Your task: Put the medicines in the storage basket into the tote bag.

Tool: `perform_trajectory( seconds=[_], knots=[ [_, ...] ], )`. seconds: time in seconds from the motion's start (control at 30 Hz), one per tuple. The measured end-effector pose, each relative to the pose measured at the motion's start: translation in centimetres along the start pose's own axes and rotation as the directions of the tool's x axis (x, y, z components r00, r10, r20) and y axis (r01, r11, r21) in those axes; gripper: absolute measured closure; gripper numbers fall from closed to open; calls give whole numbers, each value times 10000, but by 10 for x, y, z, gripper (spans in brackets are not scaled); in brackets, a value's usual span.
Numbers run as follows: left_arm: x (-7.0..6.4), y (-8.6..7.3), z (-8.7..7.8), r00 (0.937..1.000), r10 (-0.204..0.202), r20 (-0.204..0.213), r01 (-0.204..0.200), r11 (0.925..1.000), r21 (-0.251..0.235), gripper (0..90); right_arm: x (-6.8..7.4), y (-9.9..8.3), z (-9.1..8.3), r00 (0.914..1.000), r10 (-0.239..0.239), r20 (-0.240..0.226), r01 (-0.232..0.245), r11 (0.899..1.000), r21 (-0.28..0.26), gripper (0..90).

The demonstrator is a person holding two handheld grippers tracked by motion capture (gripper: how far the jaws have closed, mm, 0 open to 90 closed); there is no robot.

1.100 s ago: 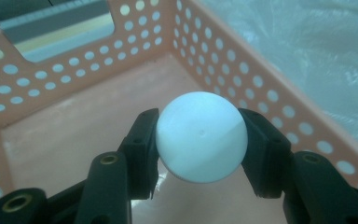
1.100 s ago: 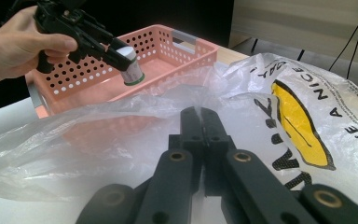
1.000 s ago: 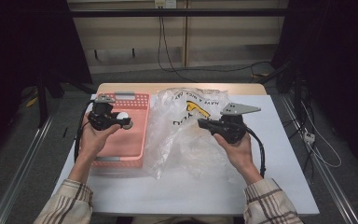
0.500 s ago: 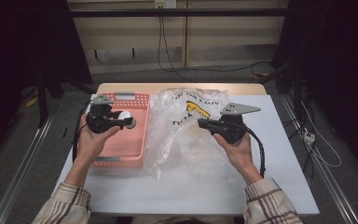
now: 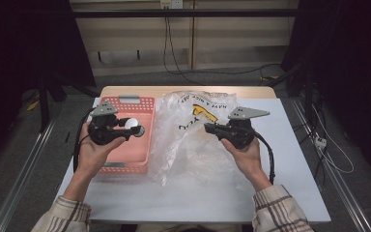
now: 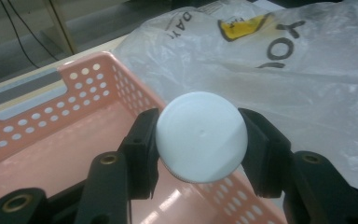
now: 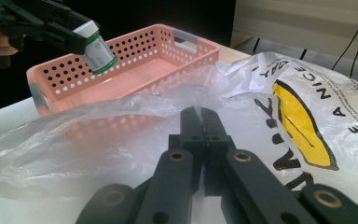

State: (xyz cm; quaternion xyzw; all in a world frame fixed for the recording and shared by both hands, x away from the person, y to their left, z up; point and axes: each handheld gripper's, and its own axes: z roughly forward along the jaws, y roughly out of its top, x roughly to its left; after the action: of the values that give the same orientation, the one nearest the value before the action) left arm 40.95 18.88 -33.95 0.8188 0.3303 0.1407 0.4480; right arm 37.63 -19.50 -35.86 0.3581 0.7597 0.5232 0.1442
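Left gripper (image 5: pixel 134 127) clamps the small white-capped bottle (image 6: pixel 200 136) above the pink basket (image 5: pixel 125 157), right gripper (image 7: pixel 199 122) pinches the clear plastic bag (image 5: pixel 193 145) on the worktop (image 5: pixel 290 159), so it looks like the transfer step, next calling for lowering and releasing inside.

White table (image 5: pixel 290 193) on a wooden top, grey floor (image 5: pixel 24 145), black cables (image 5: pixel 174 53) behind.
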Motion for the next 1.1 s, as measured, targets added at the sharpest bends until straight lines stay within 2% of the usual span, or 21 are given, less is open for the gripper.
perform_trajectory(
  seconds=[0.23, 0.3, 0.4, 0.5, 0.97, 1.1],
  knots=[
    [-13, 3, -11, 9995, 198, 245, -188, 9990, -413, 514, 0, -1, 3, 9998, -95, -160, 96, 9999, 54, 900],
    [-19, 5, -14, 9986, 369, 383, -351, 9983, -457, 514, 1, -1, 2, 9998, -101, -166, 102, 9999, 34, 900],
    [-26, 9, -16, 9973, 394, 612, -356, 9974, -623, 513, 1, -1, 2, 9998, -105, -193, 106, 9999, 31, 900],
    [-33, 11, -18, 9967, 470, 666, -423, 9966, -703, 513, 1, -1, 4, 9997, -118, -225, 120, 9999, 90, 900],
    [-62, 17, -15, 9884, 705, 1347, -586, 9942, -907, 514, 3, -2, 7, 9996, -193, -206, 197, 9996, 201, 900],
    [-72, 19, -12, 9838, 853, 1577, -708, 9929, -956, 514, 2, -2, 6, 9996, -183, -197, 186, 9997, 171, 900]
  ],
)
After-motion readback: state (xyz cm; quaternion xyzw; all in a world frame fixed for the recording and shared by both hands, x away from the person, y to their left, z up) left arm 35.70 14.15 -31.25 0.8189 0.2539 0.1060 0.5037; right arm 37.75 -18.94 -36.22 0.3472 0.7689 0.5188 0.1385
